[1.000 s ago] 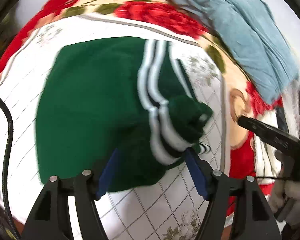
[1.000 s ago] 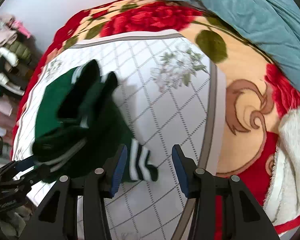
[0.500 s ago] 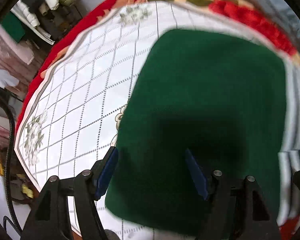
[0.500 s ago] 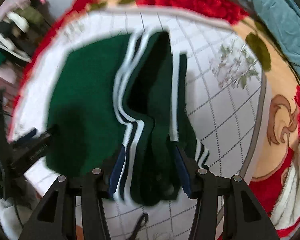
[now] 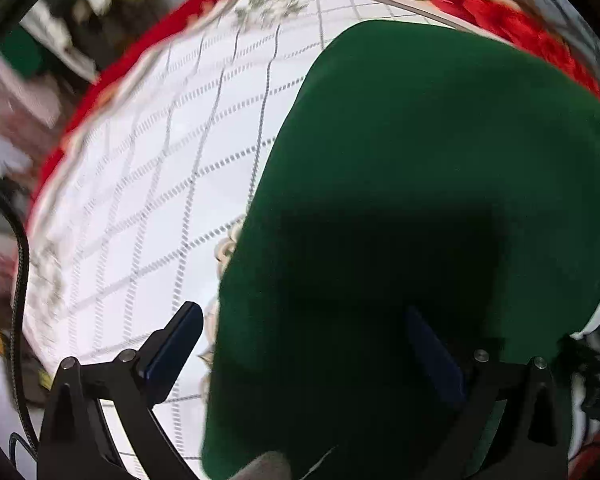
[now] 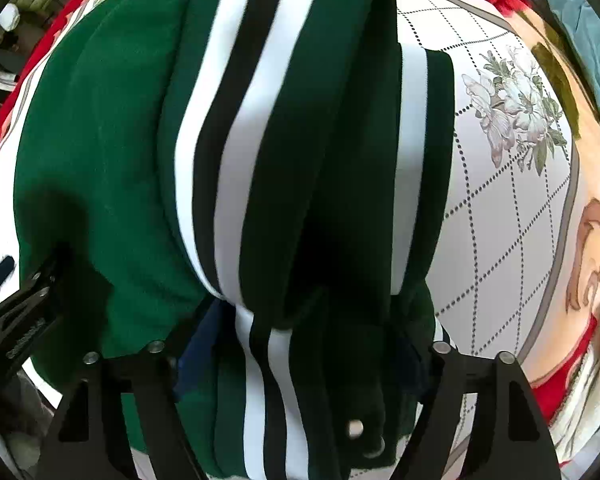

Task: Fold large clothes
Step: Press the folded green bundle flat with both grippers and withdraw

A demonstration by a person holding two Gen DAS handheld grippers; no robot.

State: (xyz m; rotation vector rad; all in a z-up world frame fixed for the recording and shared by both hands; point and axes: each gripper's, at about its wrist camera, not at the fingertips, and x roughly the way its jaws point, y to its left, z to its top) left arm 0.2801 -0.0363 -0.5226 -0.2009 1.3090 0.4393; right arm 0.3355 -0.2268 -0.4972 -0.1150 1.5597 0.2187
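Note:
A dark green garment [image 5: 420,168] with white and black stripes [image 6: 236,120] lies folded on a white quilted bedspread [image 5: 148,168]. My left gripper [image 5: 300,344] is open over the garment's left edge, one finger on the bedspread side, the other above the green cloth. My right gripper [image 6: 304,344] is open, its fingers either side of the bunched striped part with snap buttons [image 6: 356,426]. The left gripper's body also shows at the left of the right wrist view [image 6: 16,320].
The bedspread [image 6: 500,208] has a grey grid and flower prints, with a red floral border [image 5: 512,20]. A blue-grey blanket [image 6: 588,28] lies at the far right. Piled clothes [image 5: 72,12] sit beyond the bed's left edge. A black cable [image 5: 20,280] hangs at left.
Both grippers have moved closer to the garment. The right gripper has come in over the striped bunch, which now fills its view. The left view turned left onto the plain green side.

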